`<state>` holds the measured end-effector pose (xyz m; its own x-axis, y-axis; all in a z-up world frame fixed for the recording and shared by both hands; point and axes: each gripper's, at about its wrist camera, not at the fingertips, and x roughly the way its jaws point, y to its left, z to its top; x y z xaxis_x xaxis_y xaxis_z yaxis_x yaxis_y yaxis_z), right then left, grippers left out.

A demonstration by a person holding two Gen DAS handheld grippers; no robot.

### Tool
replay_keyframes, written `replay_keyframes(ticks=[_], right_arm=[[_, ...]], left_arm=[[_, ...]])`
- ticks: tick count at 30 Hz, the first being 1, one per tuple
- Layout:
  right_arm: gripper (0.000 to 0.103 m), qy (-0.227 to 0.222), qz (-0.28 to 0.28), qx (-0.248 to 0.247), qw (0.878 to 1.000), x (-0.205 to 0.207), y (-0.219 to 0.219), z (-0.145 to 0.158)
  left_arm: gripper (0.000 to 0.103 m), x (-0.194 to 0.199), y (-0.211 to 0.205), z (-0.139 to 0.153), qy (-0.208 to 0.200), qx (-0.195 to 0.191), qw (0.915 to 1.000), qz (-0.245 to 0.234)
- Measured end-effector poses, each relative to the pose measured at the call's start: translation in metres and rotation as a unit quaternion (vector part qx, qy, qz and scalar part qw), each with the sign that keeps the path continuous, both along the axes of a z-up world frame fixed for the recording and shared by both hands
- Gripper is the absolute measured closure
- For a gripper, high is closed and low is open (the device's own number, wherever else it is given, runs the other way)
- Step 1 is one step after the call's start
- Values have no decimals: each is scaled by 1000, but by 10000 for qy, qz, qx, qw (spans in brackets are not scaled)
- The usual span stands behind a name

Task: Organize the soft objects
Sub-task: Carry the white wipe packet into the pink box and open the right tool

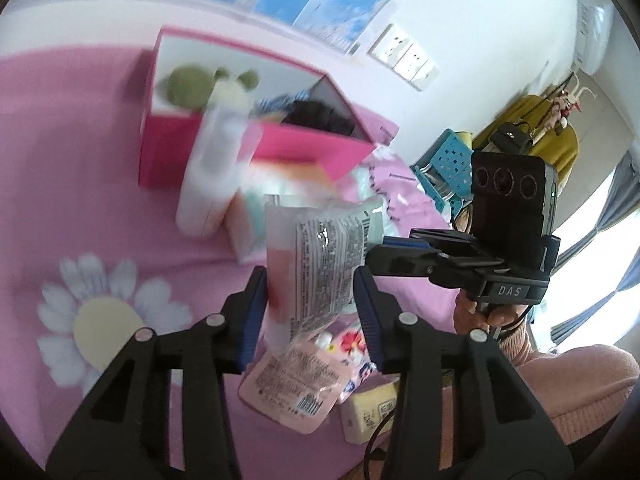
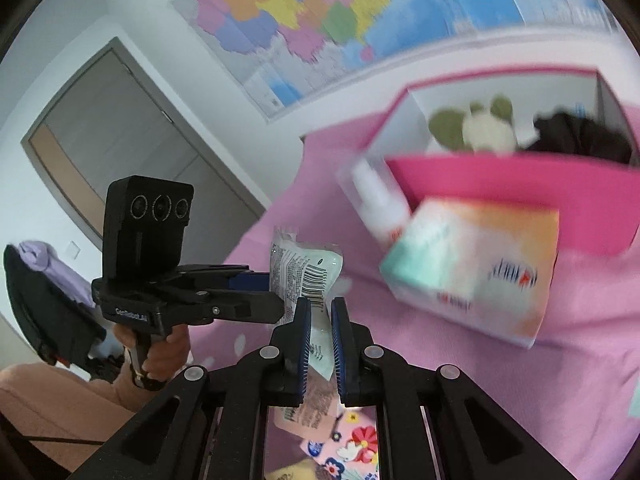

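A clear plastic packet [image 1: 320,264] with printed text and a barcode hangs in the air above the pink bedspread. My right gripper [image 2: 320,320] is shut on its edge [image 2: 306,276]. My left gripper [image 1: 310,300] is open, its blue pads on either side of the packet without pressing it. The pink box [image 1: 256,152] behind holds a green and cream plush toy [image 1: 208,88] and dark cloth [image 1: 320,116]; it also shows in the right wrist view [image 2: 500,184].
A white bottle [image 1: 212,172] and a pastel carton [image 2: 472,268] lie in front of the box. Pink sachets [image 1: 292,384] and a floral pouch [image 2: 348,448] lie below the grippers. A blue basket [image 1: 444,160] stands at the bed's right.
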<state>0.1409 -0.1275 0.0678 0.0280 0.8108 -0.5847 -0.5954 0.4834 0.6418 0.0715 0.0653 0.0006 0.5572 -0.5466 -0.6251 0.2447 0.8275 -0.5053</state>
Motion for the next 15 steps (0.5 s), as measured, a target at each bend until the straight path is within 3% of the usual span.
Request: replay_keyframes(ticks=[10, 15], right_arm=[[93, -646, -308, 281, 9970, 32, 8, 53], [93, -799, -444, 278, 9954, 66, 10, 64]], left_arm=[[57, 41, 0, 67, -593, 493, 9970, 38], [57, 79, 8, 79, -521, 664, 9962, 199]])
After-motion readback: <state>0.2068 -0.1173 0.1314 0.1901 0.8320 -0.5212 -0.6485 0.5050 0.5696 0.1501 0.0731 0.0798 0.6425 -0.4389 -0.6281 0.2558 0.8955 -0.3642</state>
